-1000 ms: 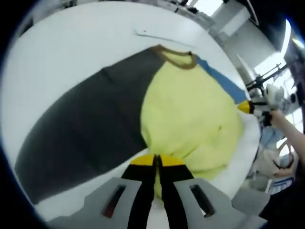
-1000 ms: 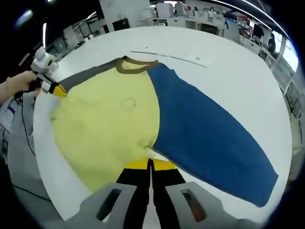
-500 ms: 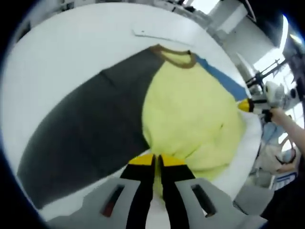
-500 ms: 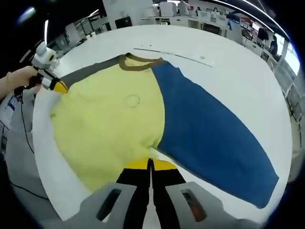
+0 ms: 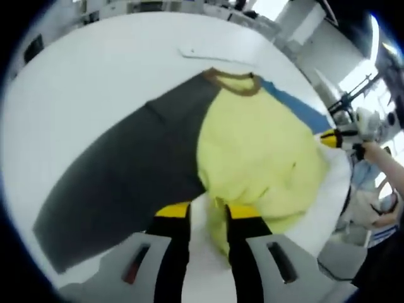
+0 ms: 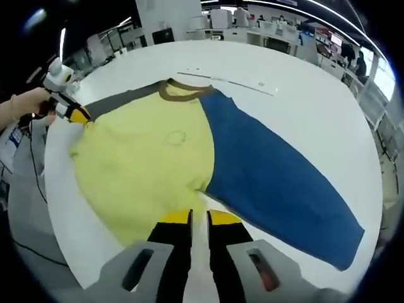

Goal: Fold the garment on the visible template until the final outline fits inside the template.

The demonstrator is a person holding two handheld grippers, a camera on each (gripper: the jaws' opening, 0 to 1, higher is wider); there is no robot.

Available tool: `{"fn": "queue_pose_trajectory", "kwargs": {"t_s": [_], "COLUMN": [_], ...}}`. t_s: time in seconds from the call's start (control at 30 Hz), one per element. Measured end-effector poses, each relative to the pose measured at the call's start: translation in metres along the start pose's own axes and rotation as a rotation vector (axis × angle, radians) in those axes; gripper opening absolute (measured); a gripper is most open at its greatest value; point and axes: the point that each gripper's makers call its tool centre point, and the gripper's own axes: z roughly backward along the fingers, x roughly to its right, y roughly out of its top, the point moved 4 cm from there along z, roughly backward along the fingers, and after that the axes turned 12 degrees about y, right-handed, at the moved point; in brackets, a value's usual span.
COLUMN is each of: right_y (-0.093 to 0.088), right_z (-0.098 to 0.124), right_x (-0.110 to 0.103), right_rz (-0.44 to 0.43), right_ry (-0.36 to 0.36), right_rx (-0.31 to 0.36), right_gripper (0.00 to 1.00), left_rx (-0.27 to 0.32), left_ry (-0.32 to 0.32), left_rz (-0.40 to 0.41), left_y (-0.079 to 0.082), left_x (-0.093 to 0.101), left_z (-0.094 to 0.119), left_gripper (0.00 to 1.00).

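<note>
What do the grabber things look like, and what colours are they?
Each hand-held gripper has two long black jaws with yellow tips, rising from a grey body with a slot on each side showing red inside. See the left hand-held gripper and right hand-held gripper. From the other side, the left one's yellow tip ends a white part.

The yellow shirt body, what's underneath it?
The yellow shirt body lies flat on the white table, with the blue sleeve and dark grey sleeve spread beside it. Any template beneath is covered by fabric and can't be seen.
</note>
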Motion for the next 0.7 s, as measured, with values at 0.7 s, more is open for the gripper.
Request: {"fn": "queue_pose_trajectory", "kwargs": {"t_s": [0.7], "right_y": [-0.001], "right_z": [0.05], "right_x": [-0.041], "right_rz": [0.007], "right_ry": [0.038], "right_rx": [0.083], "right_gripper": [0.5], "left_rx": [0.156], "left_ry": [-0.039], "left_rz": [-0.044], "left_y": [-0.023], "left_x": [0.032], "left_z": [0.068], "left_gripper": [0.42]}}
